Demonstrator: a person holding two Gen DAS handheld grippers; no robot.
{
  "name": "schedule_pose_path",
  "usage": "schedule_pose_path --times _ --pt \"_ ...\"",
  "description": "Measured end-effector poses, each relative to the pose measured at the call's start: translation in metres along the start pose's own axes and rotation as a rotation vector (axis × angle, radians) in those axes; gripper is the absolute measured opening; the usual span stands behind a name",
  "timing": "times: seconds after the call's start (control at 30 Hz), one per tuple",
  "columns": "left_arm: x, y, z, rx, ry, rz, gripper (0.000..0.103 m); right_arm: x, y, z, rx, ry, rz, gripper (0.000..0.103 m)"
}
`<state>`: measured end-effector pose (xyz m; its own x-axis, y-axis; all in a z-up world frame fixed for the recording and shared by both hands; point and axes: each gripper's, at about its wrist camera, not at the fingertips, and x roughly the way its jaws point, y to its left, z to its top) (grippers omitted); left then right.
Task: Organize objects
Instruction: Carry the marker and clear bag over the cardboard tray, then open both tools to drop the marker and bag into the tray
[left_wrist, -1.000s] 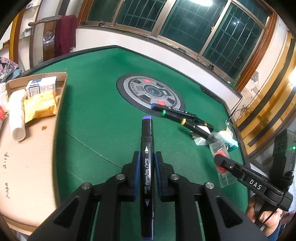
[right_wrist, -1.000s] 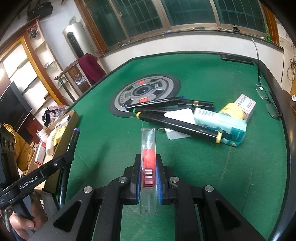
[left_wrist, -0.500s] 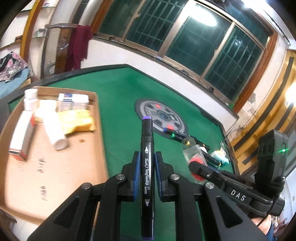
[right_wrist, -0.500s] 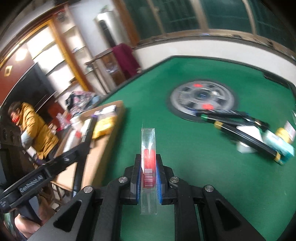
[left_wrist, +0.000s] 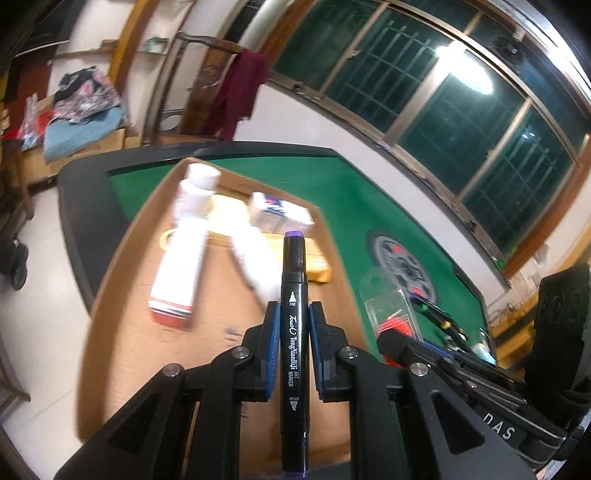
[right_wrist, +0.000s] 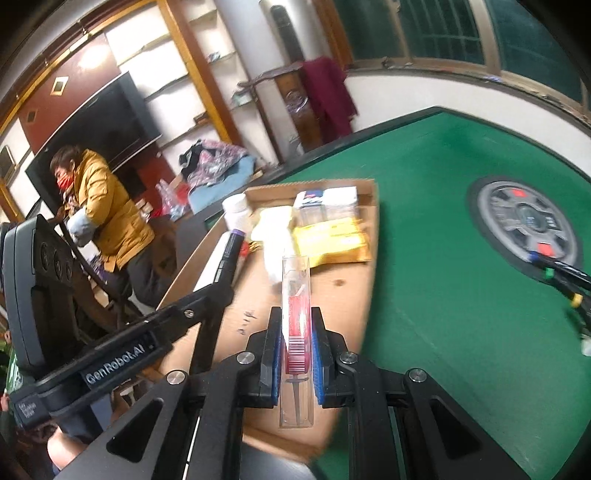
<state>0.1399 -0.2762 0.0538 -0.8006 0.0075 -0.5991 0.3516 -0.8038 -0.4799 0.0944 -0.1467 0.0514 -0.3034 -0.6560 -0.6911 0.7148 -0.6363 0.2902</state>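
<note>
In the left wrist view, the left gripper (left_wrist: 293, 325) pinches a black marker (left_wrist: 294, 332) above the cardboard tray (left_wrist: 221, 295). In the right wrist view, the right gripper (right_wrist: 295, 332) pinches a clear packet (right_wrist: 295, 325) above the same tray on the green table (right_wrist: 443, 240).

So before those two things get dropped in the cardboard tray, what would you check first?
1. Left gripper shut on the marker: ok.
2. Right gripper shut on the clear pack: ok.
3. Both grippers over the tray: ok, cardboard lies below each.
4. Bare cardboard to set down on: ok, the near part is free; bottle, boxes and yellow packet crowd the far end.
5. Grippers clear of each other: ok, side by side and apart.
6. Height above the tray: cannot tell.
</note>
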Motion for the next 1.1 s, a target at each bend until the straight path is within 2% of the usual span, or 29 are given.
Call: schedule_pose_path --times 0.17,0.63,1.1 --pt "0.008 0.017 0.003 -0.034 0.014 0.027 0.015 0.03 0.002 0.001 0.004 0.037 0.008 0.015" --pt "0.024 0.021 -0.001 -0.025 0.024 0.088 0.015 0.056 0.011 -0.013 -0.074 0.095 -0.008 0.015" --pt "0.014 0.028 -0.005 -0.052 0.026 0.09 0.015 0.046 0.019 -0.025 -0.121 0.076 -0.026 0.018"
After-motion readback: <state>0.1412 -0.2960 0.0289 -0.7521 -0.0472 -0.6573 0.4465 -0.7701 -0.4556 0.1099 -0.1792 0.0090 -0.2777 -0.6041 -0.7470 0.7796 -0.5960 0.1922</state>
